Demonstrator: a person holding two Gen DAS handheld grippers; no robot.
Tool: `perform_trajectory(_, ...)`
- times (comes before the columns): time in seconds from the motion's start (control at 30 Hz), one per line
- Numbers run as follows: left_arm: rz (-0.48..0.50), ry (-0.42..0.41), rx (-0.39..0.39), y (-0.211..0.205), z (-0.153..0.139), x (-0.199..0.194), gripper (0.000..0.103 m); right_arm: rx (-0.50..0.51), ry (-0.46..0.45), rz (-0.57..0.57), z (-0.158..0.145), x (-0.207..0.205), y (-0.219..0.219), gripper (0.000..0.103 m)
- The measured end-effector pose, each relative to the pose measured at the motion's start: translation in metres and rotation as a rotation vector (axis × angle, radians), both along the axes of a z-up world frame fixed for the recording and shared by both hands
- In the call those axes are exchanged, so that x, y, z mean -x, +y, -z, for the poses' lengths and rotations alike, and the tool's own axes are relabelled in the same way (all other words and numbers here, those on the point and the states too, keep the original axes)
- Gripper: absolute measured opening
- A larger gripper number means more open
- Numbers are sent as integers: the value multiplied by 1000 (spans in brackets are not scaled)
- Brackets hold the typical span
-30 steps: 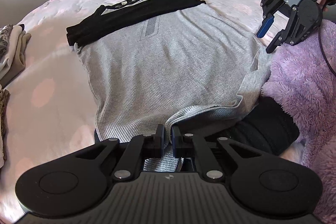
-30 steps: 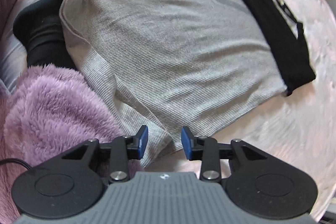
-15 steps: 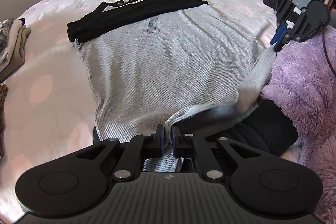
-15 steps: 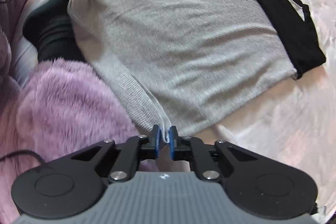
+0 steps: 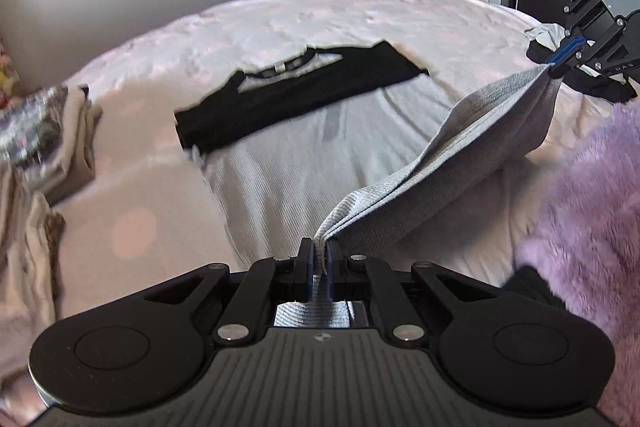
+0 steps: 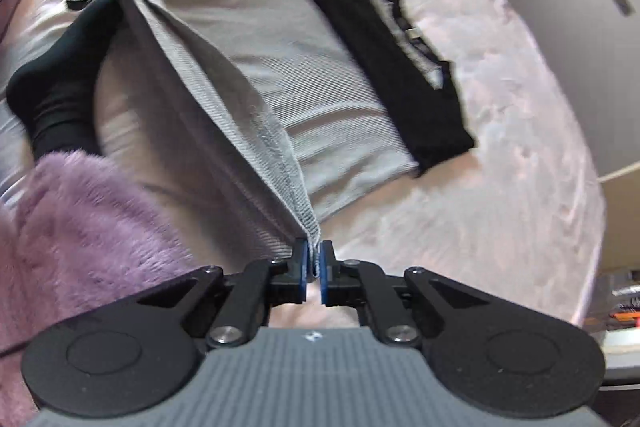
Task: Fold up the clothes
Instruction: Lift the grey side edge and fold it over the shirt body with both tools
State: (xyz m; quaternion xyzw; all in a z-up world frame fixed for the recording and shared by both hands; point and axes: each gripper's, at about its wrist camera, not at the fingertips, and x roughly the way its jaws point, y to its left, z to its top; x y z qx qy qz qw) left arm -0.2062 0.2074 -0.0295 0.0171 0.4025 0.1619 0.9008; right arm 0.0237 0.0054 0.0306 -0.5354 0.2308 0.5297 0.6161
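Left wrist view: left gripper (image 5: pixel 319 259) fingers clamped on the near hem corner of the grey ribbed knit shirt (image 5: pixel 304 163); right gripper (image 5: pixel 560 61) pinches the other corner; hem raised, body on the pale pink bed (image 5: pixel 132 227).
Right wrist view: right gripper (image 6: pixel 314 261) fingers clamped on hem.
Technique: keep hem taut and level; carry toward the black folded-over band (image 6: pixel 384 51).

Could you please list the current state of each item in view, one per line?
Left hand-held gripper: shut on the grey shirt's near hem.
Right hand-held gripper: shut on the same hem, other corner.
Grey shirt: hem edge lifted taut between both grippers, the rest flat on the bed.
Black shirt: folded, lying across the grey shirt's far end.
Clothes pile: stacked at the bed's left edge.
Bed: covered with a pale patterned spread.
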Motion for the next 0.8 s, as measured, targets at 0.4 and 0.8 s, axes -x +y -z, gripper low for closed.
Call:
perform_trajectory(0.4,17,63,-39,34,15,-62,4,-78,-22,213,33,-37,28,7)
perform_trajectory(0.8,37,154,23,65,47,-101,4,-93,118,347,80,-86,43,7)
